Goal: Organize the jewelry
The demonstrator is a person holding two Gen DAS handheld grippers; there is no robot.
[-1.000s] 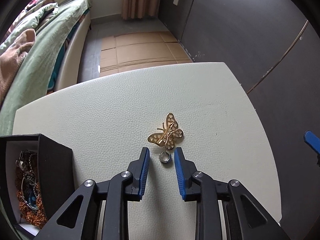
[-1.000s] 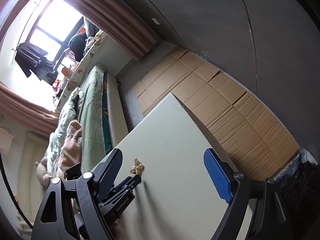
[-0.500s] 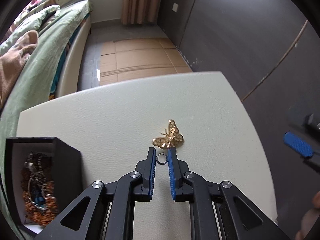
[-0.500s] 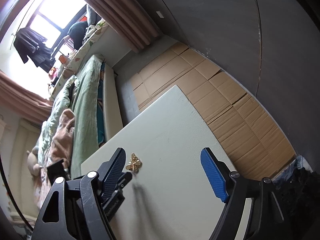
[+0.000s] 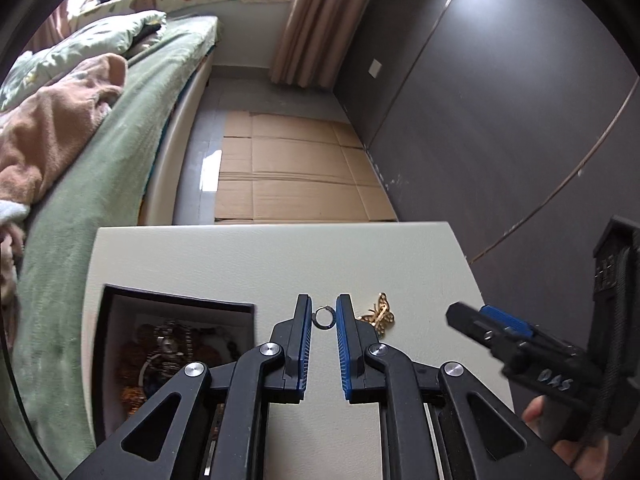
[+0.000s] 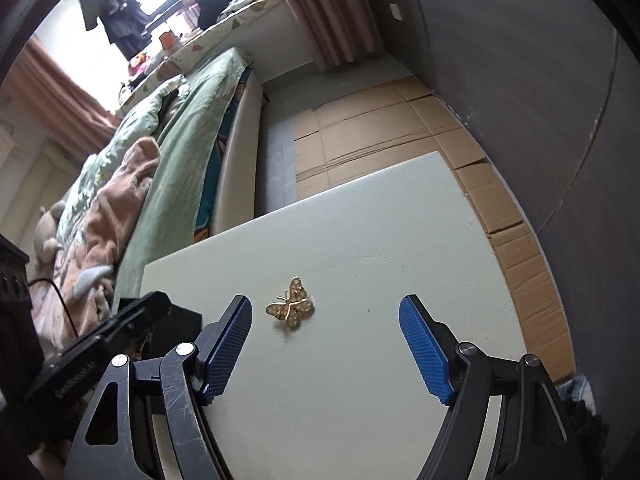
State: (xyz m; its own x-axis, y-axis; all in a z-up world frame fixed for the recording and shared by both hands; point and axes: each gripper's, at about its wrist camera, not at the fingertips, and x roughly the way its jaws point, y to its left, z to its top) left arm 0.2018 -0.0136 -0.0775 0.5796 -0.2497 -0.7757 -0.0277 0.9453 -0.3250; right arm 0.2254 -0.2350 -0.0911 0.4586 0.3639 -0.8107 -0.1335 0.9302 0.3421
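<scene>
My left gripper (image 5: 323, 318) is shut on a small silver ring (image 5: 323, 317), held upright between the blue fingertips above the white table (image 5: 256, 264). A gold butterfly brooch (image 5: 378, 314) lies on the table just right of the left gripper and shows in the right wrist view (image 6: 291, 307). A black jewelry box (image 5: 120, 360), open with necklaces inside, stands at the table's left. My right gripper (image 6: 325, 344) is open wide and empty, hovering just short of the brooch; it also shows at the right of the left wrist view (image 5: 504, 328).
The table's far edge (image 5: 272, 225) drops to a floor covered in cardboard (image 5: 296, 168). A bed with green bedding (image 5: 100, 152) runs along the left. A dark wall (image 5: 500, 120) stands at the right.
My left gripper closed on the ring, lifted it off the table and moved left toward the box. My right gripper swung in toward the brooch, still open.
</scene>
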